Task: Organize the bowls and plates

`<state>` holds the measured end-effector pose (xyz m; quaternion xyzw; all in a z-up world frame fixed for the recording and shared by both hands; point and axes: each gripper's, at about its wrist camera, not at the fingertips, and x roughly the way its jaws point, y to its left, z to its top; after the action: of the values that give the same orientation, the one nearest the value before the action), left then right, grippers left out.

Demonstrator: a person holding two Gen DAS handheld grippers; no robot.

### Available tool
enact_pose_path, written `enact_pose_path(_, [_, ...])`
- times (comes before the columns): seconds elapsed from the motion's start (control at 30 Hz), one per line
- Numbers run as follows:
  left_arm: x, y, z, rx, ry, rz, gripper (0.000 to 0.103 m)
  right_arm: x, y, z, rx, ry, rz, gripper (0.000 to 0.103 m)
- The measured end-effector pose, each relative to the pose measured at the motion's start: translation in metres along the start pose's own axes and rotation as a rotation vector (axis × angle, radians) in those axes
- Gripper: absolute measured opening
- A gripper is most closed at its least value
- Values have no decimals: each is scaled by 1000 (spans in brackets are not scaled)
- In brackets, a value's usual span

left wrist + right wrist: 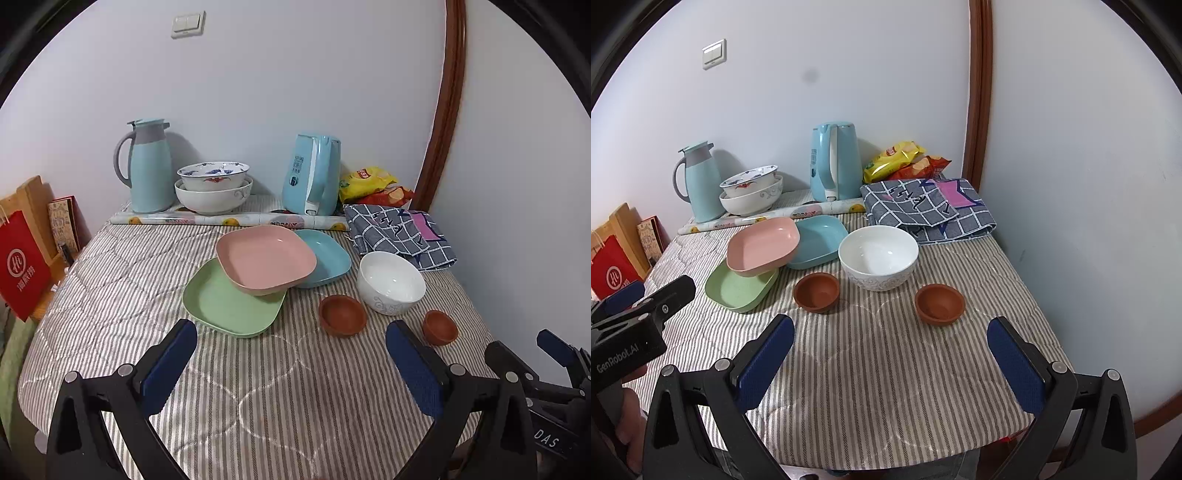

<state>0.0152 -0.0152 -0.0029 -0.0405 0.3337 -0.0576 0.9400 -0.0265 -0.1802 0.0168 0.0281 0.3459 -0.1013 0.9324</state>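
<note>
The pink plate (266, 258) lies tilted across the green plate (229, 306) and blue plate (325, 262), left of the white bowl (879, 256); nudged, it may slide. Two brown bowls (816, 291) sit before it. Both grippers' fingers (764, 358) gape wide, empty.

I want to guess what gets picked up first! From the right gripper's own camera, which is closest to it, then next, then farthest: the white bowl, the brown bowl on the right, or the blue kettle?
1. Right brown bowl: just ahead of the open right gripper, toward its right finger.
2. White bowl: mid-table, behind the brown bowls.
3. Blue kettle: at the back, by the wall.
</note>
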Motion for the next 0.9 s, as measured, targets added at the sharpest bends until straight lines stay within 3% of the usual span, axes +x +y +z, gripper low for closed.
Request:
enact_pose_path(0.13, [11, 2, 2, 5, 16, -15, 103, 10, -2, 6, -5, 14, -4, 103])
enact_pose_path(0.43, [46, 32, 12, -51, 74, 51, 103, 53, 3, 15, 14, 100, 44, 103])
enact_pose_path(0.9, [102, 74, 39, -118, 123, 116, 101, 102, 46, 56, -74, 72, 93, 101])
